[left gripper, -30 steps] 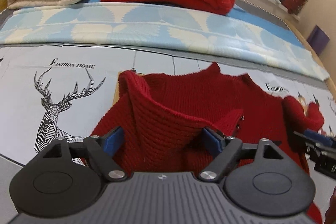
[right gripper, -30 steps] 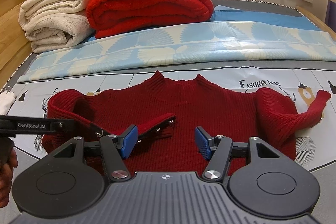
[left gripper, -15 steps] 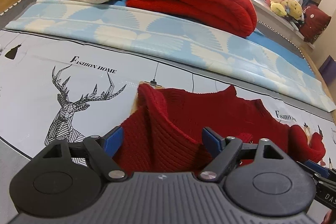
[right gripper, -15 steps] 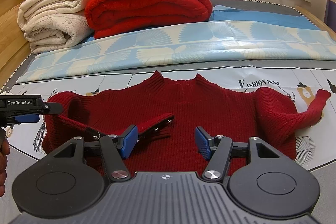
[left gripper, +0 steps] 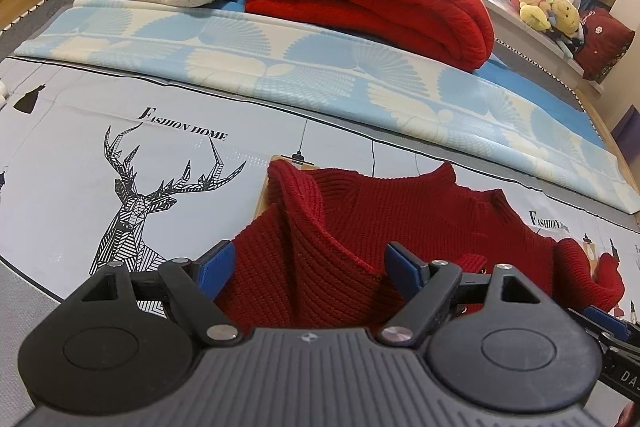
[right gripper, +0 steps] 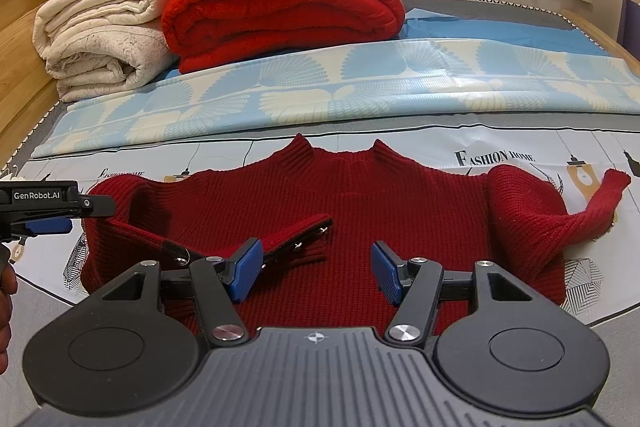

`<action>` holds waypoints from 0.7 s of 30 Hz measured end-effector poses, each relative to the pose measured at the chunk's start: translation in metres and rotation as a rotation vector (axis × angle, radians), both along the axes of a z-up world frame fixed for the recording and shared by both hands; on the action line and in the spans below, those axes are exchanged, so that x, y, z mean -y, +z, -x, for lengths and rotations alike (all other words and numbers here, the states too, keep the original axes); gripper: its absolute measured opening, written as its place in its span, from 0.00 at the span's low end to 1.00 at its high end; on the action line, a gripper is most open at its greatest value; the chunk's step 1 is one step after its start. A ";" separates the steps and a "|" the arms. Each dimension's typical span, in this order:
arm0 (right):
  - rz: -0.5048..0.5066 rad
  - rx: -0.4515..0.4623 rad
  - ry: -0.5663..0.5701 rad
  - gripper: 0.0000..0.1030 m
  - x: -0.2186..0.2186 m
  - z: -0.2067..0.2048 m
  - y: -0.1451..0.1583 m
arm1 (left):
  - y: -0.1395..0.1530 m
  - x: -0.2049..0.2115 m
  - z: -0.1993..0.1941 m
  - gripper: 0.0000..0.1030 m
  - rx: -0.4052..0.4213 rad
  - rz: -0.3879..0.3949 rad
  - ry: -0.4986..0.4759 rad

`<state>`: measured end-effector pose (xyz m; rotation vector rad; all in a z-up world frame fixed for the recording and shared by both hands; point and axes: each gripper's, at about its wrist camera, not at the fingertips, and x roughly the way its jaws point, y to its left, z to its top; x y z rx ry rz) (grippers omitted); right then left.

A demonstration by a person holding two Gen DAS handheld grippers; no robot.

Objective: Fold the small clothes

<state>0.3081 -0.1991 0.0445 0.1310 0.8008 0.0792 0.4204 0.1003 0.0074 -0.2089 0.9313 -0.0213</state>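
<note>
Dark red knit sweater (right gripper: pixel 360 211) lies flat on the bed (right gripper: pixel 520 143), near its front edge.
Its one sleeve is folded across the body. Left hand-held gripper (left gripper: pixel 308 267) stands wide over that sleeve's raised fold, pads clear of the knit. Right hand-held gripper (right gripper: pixel 316 273) hovers over the hem, jaws apart, gripping nothing.
</note>
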 end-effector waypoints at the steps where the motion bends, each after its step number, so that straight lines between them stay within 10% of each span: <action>1: 0.000 0.000 0.000 0.60 0.000 0.000 0.000 | 0.000 0.000 0.000 0.83 0.000 0.000 0.000; 21: -0.001 -0.002 0.004 0.60 -0.001 -0.001 -0.001 | -0.001 -0.003 0.000 0.83 -0.005 -0.001 0.006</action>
